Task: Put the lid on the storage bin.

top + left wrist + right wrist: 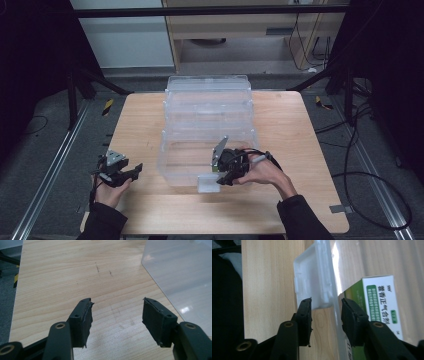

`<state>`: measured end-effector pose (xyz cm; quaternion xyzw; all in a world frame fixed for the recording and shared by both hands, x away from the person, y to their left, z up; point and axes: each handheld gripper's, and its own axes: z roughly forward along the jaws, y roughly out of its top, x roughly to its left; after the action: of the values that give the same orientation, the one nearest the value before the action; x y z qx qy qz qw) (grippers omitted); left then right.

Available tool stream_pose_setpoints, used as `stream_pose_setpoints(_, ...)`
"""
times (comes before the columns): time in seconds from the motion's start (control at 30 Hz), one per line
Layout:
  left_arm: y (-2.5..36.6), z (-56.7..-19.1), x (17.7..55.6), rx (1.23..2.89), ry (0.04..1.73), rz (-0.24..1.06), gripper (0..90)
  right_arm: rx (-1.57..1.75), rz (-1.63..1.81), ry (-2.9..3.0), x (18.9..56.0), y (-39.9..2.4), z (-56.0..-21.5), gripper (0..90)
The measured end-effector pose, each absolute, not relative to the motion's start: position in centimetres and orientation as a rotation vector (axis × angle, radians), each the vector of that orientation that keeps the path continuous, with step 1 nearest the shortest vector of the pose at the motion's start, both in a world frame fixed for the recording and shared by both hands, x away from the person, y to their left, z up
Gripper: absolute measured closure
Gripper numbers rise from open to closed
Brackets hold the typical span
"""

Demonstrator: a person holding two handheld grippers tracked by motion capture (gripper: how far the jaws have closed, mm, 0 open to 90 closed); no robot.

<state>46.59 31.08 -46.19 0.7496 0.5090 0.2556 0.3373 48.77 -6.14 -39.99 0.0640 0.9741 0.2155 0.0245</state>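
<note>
- Clear plastic bin is sitting mid-table, long axis running 12 to 6 o'clock, near wall facing the person.
- White latch is hanging on the bin's near wall, at its 6 o'clock edge; in the right gripper view the latch is standing just ahead of the jaws.
- Right gripper is straddling that wall: one jaw outside by the latch, the other inside, beside a green-and-white box that is showing through the plastic.
- Its jaws are standing narrowly apart with wall and latch base between them; pads are not visibly pressing, so nothing is grasped yet.
- Left gripper is resting at the table's 8 o'clock edge, well apart from the bin, jaws spread and empty; bin corner is lying at its 1 o'clock.
- Right hand is much nearer the latch, so the coming move is likely turning on it.
</note>
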Motion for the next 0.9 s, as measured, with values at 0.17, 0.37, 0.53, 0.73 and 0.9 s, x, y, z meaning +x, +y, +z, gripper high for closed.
stream_pose_setpoints(0.17,31.1,-45.7,46.7,1.948,1.315,0.667,42.7,0.219,0.651,3.023,49.0,-5.9,-40.2,65.8)
stream_pose_setpoints(0.37,31.2,-43.8,47.1,1.927,1.274,0.672,45.1,0.246,0.651,3.04,49.1,-5.9,-40.3,67.1)
stream_pose_setpoints(0.53,30.9,-41.5,47.8,1.893,1.203,0.668,46.6,0.259,0.643,3.041,49.1,-5.8,-40.3,67.3)
stream_pose_setpoints(0.73,29.5,-38.5,49.2,1.914,1.109,0.705,47.8,0.256,0.642,3.04,49.1,-5.8,-40.3,67.5)
stream_pose_setpoints(0.9,28.1,-36.3,50.9,1.936,1.032,0.723,47.8,0.255,0.643,3.04,49.1,-5.8,-40.3,67.4)
